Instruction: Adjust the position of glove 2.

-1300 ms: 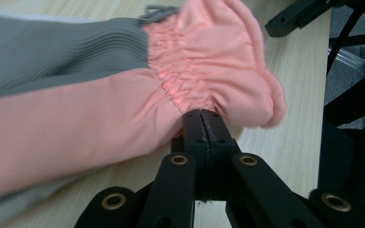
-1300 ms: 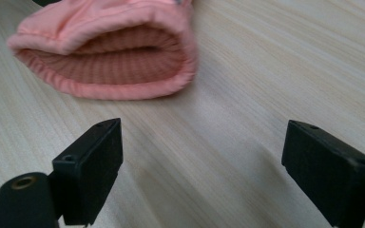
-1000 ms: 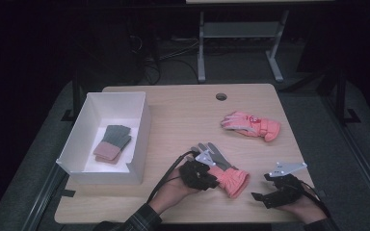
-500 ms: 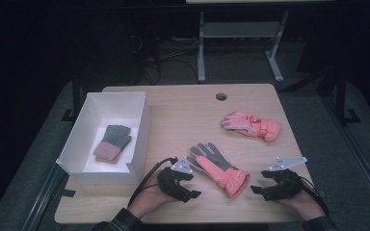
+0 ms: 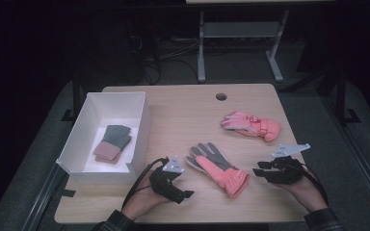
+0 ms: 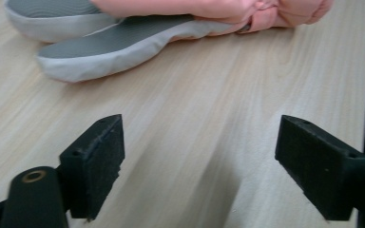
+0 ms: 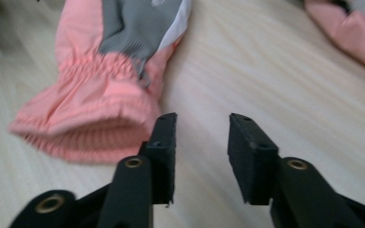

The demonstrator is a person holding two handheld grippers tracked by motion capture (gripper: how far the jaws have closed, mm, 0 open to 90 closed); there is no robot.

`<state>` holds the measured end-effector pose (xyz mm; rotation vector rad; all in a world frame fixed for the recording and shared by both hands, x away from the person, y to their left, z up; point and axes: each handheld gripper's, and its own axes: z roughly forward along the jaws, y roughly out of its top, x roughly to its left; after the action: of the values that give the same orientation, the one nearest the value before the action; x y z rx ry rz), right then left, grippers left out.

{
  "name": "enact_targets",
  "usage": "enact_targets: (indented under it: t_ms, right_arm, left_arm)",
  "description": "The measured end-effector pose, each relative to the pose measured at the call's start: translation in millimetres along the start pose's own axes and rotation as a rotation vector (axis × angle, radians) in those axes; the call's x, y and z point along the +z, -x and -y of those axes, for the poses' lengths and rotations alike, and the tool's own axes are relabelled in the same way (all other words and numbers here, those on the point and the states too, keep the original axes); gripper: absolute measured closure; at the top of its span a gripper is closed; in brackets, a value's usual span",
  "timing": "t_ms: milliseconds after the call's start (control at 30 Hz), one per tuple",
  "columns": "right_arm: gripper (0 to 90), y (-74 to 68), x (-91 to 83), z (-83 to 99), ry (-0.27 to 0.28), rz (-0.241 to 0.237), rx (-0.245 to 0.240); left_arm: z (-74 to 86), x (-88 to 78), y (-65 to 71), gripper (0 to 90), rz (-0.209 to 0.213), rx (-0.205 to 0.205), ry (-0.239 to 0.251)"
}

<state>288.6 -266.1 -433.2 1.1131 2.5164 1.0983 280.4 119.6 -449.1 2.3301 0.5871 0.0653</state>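
Glove lies between left gripper, wide apart, and right gripper, narrowing, empty.

A light wooden table with a round cable hole near its far edge carries a white box at the left, a pink-and-grey glove near the front middle (palm side up) and a second pink glove farther back, well apart.
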Motion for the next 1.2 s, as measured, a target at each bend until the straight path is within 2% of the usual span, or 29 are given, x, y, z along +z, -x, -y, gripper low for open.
enact_targets:
  t_ms: [100, 167, 200, 267, 400, 467, 500, 567, 700, 800, 967, 1000, 1200]
  right_arm:
    - [68.6, 7.4, 1.8, -9.2, 0.006, 0.010, 0.000]
    - [69.1, 11.9, 2.6, -15.2, 0.012, 0.016, 0.005]
    - [70.2, 18.4, 3.9, -23.9, 0.025, 0.034, -0.007]
    - [72.6, 19.9, 4.1, -27.2, 0.024, 0.042, -0.001]
    - [86.8, 33.9, 6.1, -45.4, 0.045, 0.084, -0.005]
    - [89.3, 43.5, 8.5, -54.9, 0.064, 0.101, 0.002]
    - [88.3, 52.3, 12.4, -63.0, 0.069, 0.116, 0.012]
    - [86.2, 55.6, 13.9, -66.0, 0.064, 0.124, 0.015]
    - [82.0, 78.6, 21.0, -82.4, 0.055, 0.175, 0.029]
    - [79.6, 90.4, 23.7, -90.5, 0.047, 0.195, 0.040]
    - [75.5, 111.2, 33.7, -100.7, 0.020, 0.191, 0.043]
    - [74.2, 118.8, 40.4, -101.1, -0.009, 0.189, 0.051]
    - [73.3, 130.6, 57.7, -99.7, -0.055, 0.170, 0.055]
  left_arm:
    - [1.7, 0.0, 0.4, 15.7, -0.004, -0.015, 0.008]
    - [1.1, 0.2, 1.6, 15.7, -0.013, -0.002, 0.007]
    - [0.9, 0.3, 1.8, 15.7, -0.016, 0.004, -0.001]
    - [1.3, 0.3, 1.5, 15.7, -0.023, 0.004, 0.002]
    - [1.9, -2.4, -2.8, 15.8, -0.029, -0.015, 0.014]
    - [2.3, -2.9, -3.9, 15.8, -0.033, -0.019, 0.015]
    - [2.5, -3.2, -4.5, 15.8, -0.037, -0.019, 0.013]
    - [2.6, -3.1, -4.9, 15.8, -0.038, -0.018, 0.015]
    - [2.3, -2.5, -4.3, 15.8, -0.035, -0.017, 0.005]
    - [2.1, -1.6, -3.6, 15.8, -0.030, -0.011, 0.002]
    - [2.5, -0.9, -3.1, 15.8, -0.028, -0.014, 0.003]
    - [2.3, -0.7, -3.3, 15.8, -0.026, -0.014, 0.002]
    - [2.1, 0.0, -4.1, 15.8, -0.025, -0.008, -0.006]
